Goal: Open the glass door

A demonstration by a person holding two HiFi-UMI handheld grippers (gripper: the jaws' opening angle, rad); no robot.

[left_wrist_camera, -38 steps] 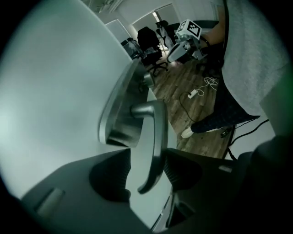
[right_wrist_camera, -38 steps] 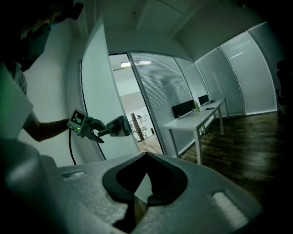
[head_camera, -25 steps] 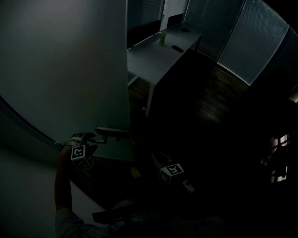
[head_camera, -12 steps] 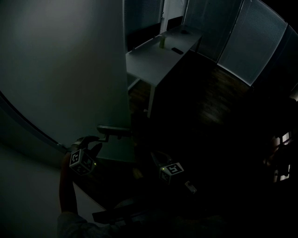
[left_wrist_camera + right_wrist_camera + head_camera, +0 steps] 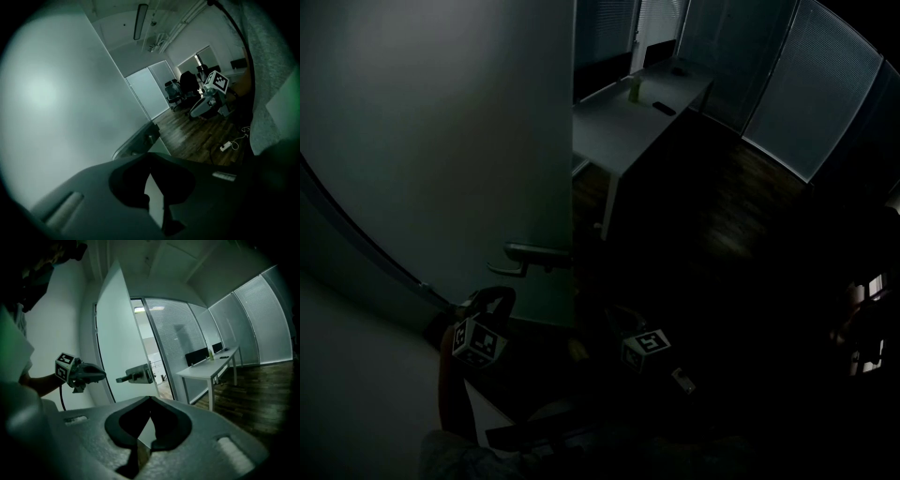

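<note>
The frosted glass door point(image 5: 441, 141) stands ajar, its edge running down to a metal lever handle point(image 5: 534, 253). My left gripper point(image 5: 499, 298) hangs just below and left of the handle, apart from it, jaws shut and empty. The right gripper view shows the left gripper point(image 5: 101, 376) a short gap left of the handle point(image 5: 133, 376). My right gripper point(image 5: 617, 319) sits low in the doorway, right of the door edge, jaws shut with nothing in them. In the left gripper view the handle point(image 5: 140, 143) shows beyond the closed tips point(image 5: 150, 157).
A white desk point(image 5: 628, 117) with a green bottle point(image 5: 634, 86) stands beyond the doorway. Glass walls with blinds point(image 5: 825, 94) line the dark room's far side. Office chairs point(image 5: 187, 84) and a power strip point(image 5: 226, 146) on the wooden floor lie behind.
The left gripper let go of the handle, drew back down and away from it, and its jaws closed. The door edge now sits slightly farther right. The right gripper barely moved.
</note>
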